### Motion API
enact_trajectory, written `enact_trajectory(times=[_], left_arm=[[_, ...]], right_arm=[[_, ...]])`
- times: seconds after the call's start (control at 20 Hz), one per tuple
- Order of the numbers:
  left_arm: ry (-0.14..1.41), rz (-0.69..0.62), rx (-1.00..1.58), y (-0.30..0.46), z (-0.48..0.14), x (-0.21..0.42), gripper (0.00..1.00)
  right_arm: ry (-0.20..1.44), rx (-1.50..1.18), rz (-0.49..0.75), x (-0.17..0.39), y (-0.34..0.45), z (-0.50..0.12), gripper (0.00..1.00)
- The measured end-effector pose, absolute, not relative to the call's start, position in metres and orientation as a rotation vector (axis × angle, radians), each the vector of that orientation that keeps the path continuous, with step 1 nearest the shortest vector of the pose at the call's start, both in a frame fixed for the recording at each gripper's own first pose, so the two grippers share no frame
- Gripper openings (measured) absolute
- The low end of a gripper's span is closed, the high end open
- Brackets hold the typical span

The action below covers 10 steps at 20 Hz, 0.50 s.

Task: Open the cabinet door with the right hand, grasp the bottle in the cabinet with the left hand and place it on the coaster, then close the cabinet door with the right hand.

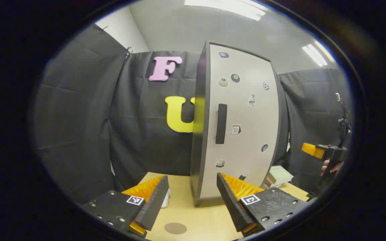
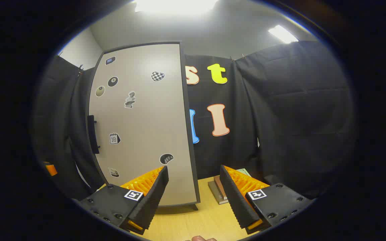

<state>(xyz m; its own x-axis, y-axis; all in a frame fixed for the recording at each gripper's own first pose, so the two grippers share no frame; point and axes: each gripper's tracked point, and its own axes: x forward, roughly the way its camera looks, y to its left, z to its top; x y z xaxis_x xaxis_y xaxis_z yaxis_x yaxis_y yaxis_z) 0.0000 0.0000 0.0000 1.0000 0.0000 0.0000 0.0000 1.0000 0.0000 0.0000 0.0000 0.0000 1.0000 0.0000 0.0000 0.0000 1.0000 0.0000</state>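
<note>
in the left gripper view, the left gripper [image 1: 192, 197] sits at the bottom of the frame with its two fingers spread apart and nothing between them. above it, in the middle of the frame, stands the cabinet [image 1: 202, 134], upright on the wooden table [image 1: 209, 221]. its pale door [image 1: 243, 127] is closed, carries several small stickers, and has a dark upright handle [image 1: 221, 124] near its left edge. the bottle cannot be seen behind the closed door. a round brown coaster [image 1: 175, 228] lies flat on the table at the bottom centre, in front of the cabinet and between the fingers as seen here. a stack of books [image 1: 277, 176] rests on the table just right of the cabinet. at the right edge of the frame the right gripper [image 1: 317, 151] is held up by a hand [image 1: 328, 166], well apart from the door.

in the right gripper view, the right gripper [image 2: 193, 197] shows at the bottom, fingers released and wide, gripping nothing. the door fills the centre left, with the handle at the left of the frame. the books lie low, right of centre.
</note>
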Motion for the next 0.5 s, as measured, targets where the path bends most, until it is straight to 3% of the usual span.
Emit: enact_trajectory(times=[0.05,0.15,0.2,0.3,0.35,0.4,0.5], left_arm=[[0.0,-0.002,-0.001,-0.001,0.0,-0.001,0.88],[0.005,0.0,0.005,-0.001,-0.003,-0.006,0.87],[0.011,0.003,0.01,-0.002,-0.005,-0.008,0.89],[0.008,0.004,0.015,-0.004,-0.004,-0.012,0.87],[0.006,-0.001,0.016,-0.006,-0.003,-0.015,0.87],[0.004,-0.003,0.019,-0.007,-0.003,-0.016,0.88],[0.007,0.005,0.031,-0.005,-0.005,-0.019,0.89]], right_arm=[[-0.002,-0.001,0.007,-0.001,0.002,0.001,0.92],[-0.007,-0.007,0.016,-0.002,0.004,0.003,0.97],[-0.005,-0.01,0.022,-0.003,0.006,0.003,0.92],[0.002,-0.018,0.035,-0.005,0.01,0.0,0.92],[0.003,-0.021,0.03,-0.006,0.009,-0.001,0.97],[-0.002,-0.021,0.017,-0.007,0.006,-0.001,0.92],[0.0,-0.015,0.017,-0.009,0.008,-0.005,0.97]])
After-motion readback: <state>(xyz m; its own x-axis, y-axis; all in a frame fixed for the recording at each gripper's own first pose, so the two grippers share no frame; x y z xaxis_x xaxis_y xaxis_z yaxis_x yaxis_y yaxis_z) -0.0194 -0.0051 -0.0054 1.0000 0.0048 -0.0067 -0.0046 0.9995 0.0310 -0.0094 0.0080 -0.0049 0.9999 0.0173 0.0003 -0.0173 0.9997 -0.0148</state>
